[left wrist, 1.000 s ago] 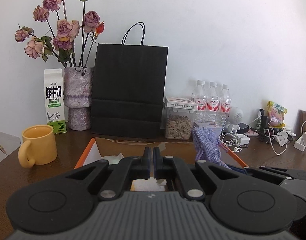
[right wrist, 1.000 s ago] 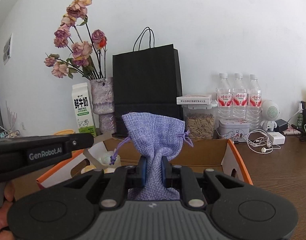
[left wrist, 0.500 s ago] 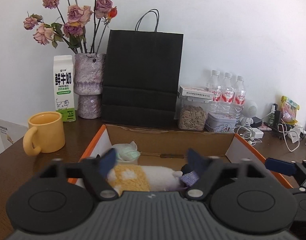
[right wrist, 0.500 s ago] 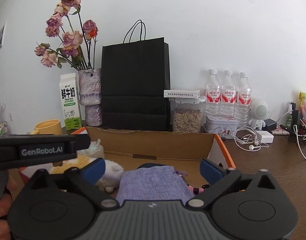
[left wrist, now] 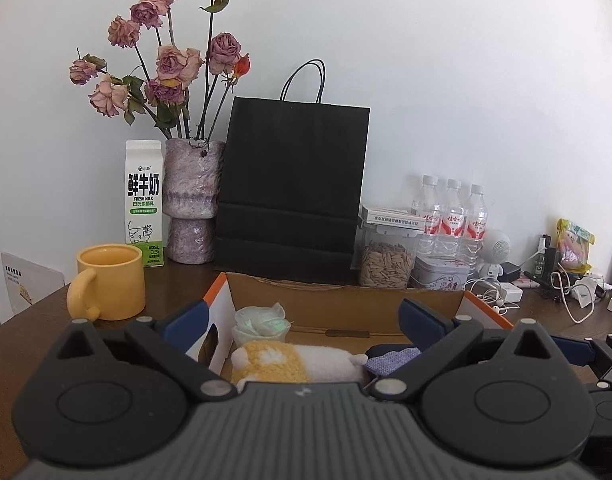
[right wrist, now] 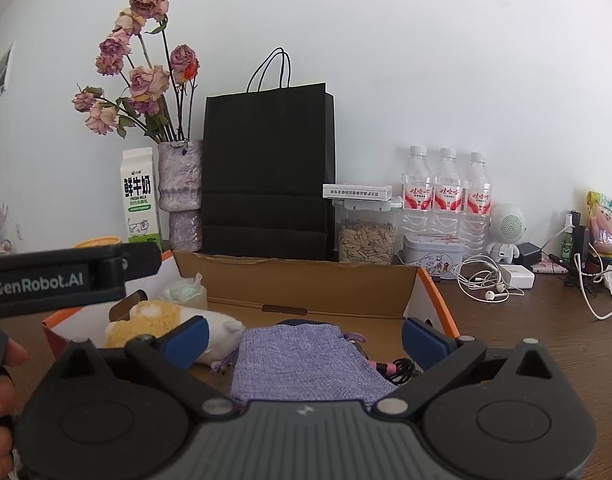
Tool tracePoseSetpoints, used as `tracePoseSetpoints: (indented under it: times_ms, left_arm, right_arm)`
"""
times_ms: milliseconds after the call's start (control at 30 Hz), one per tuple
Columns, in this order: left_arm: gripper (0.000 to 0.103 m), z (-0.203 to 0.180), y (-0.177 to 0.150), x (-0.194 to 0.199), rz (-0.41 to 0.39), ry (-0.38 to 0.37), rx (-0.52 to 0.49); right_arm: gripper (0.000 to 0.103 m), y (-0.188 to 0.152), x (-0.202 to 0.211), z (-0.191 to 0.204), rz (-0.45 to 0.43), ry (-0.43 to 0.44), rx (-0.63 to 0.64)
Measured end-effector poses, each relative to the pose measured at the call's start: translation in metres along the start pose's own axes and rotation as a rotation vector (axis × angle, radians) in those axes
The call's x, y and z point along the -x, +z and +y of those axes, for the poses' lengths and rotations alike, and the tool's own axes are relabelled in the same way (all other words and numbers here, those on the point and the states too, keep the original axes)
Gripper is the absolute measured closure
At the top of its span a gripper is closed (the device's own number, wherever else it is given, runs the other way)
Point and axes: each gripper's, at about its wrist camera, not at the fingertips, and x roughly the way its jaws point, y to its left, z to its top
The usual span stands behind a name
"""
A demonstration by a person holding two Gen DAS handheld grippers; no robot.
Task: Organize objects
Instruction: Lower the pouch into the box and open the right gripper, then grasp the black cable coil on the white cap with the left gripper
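An open cardboard box (right wrist: 298,280) with orange edges sits on the brown table. Inside it lie a purple cloth pouch (right wrist: 302,360), a yellow and white plush toy (right wrist: 162,320) and a small white wrapped bundle (right wrist: 184,292). My right gripper (right wrist: 304,338) is open over the pouch, its blue pads wide apart and off the cloth. My left gripper (left wrist: 302,320) is open too, above the plush toy (left wrist: 290,362) and a corner of the pouch (left wrist: 389,360); nothing is between its pads. The left gripper's body shows at the left of the right wrist view.
Behind the box stand a black paper bag (left wrist: 294,188), a vase of dried roses (left wrist: 190,200), a milk carton (left wrist: 144,200), a seed jar (left wrist: 387,260), a tin and three water bottles (left wrist: 449,216). A yellow mug (left wrist: 110,280) is left of the box. Cables and earphones (right wrist: 485,280) lie at right.
A second ago my right gripper was shut on the upright pouch and the left was shut. Both jaws opened; the pouch now lies flat in the box. Both views shifted slightly since.
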Motion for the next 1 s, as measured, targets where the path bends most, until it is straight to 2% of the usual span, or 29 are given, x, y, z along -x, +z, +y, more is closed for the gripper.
tracePoseSetpoints:
  times_ms: [333, 500, 733, 1000]
  left_arm:
    - [0.000, 0.009, -0.016, 0.046, -0.058, -0.020, -0.031]
    - [0.000, 0.013, -0.024, 0.062, -0.061, -0.015, -0.048]
    - [0.000, 0.020, -0.034, 0.076, -0.045, -0.013, -0.040]
    - [0.000, 0.027, -0.044, 0.096, 0.013, -0.006, -0.037]
  right_arm:
    - [0.000, -0.016, 0.044, 0.000, -0.030, 0.005, 0.044]
    - [0.000, -0.025, 0.062, -0.001, -0.035, 0.012, 0.058]
    - [0.000, -0.034, 0.080, -0.001, -0.048, 0.013, 0.054]
    - [0.000, -0.041, 0.091, -0.011, 0.012, 0.060, -0.040]
